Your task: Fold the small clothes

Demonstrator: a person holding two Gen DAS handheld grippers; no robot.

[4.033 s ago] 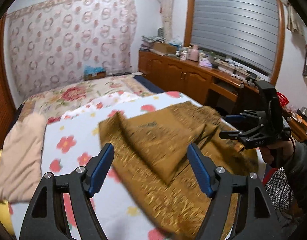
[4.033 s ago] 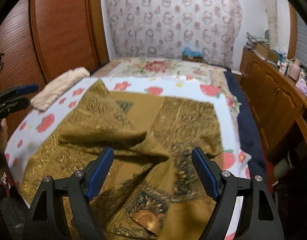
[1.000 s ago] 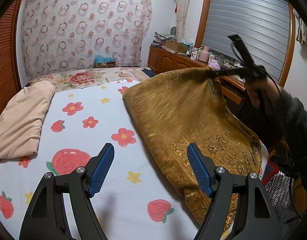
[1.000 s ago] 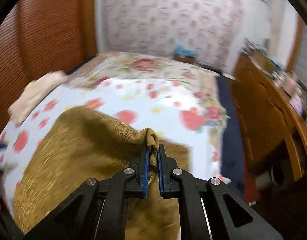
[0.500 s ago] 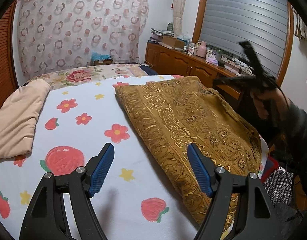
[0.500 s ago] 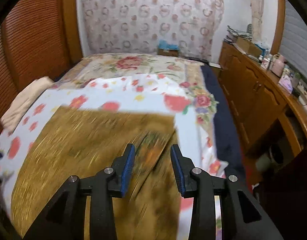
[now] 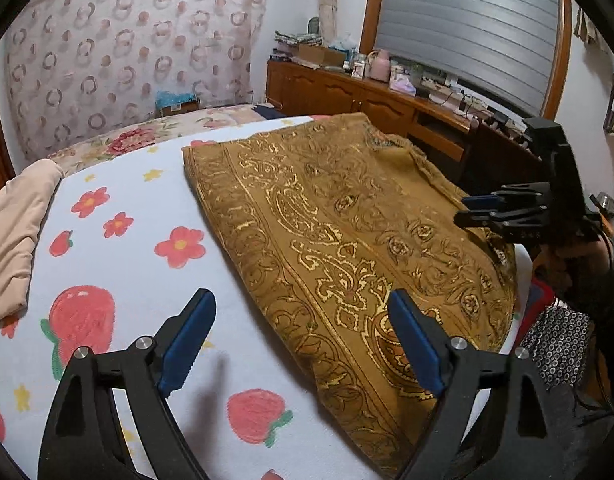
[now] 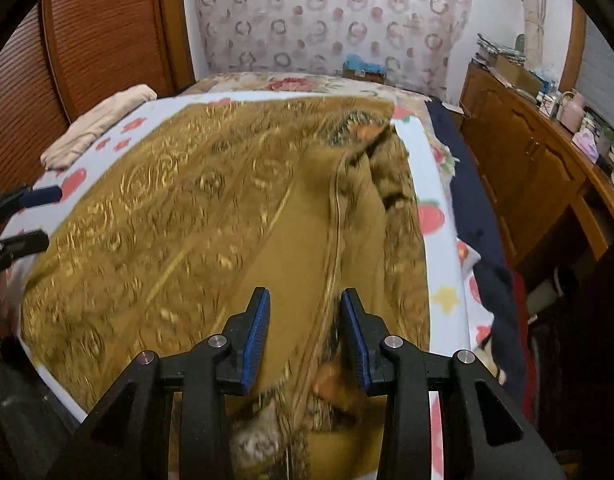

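A gold-patterned brown cloth point(image 7: 347, 220) lies folded over on the strawberry-print bed sheet point(image 7: 119, 272); in the right wrist view the cloth point(image 8: 179, 216) fills the bed's near half. My left gripper point(image 7: 299, 308) hovers over the cloth's left border, its jaws opening, with nothing gripped between them. My right gripper point(image 8: 305, 296) stands partly open just above a ridge of the cloth near the front edge, pads off the fabric. The right gripper point(image 7: 487, 208) also shows at the cloth's far right, held by a hand. The left gripper point(image 8: 27, 216) peeks in at the left edge.
A folded beige cloth point(image 7: 15, 232) lies at the bed's left side by the wooden wardrobe point(image 8: 99, 40). A cluttered wooden sideboard point(image 7: 347, 92) runs along the right. A dark blue blanket point(image 8: 471, 216) hangs off the bed's right edge. A dotted bag point(image 7: 559, 344) sits by the person.
The right gripper let go of the cloth corner it held raised, opened, and came down toward the near edge. The cloth dropped flat onto the bed. The left gripper's jaws spread wider.
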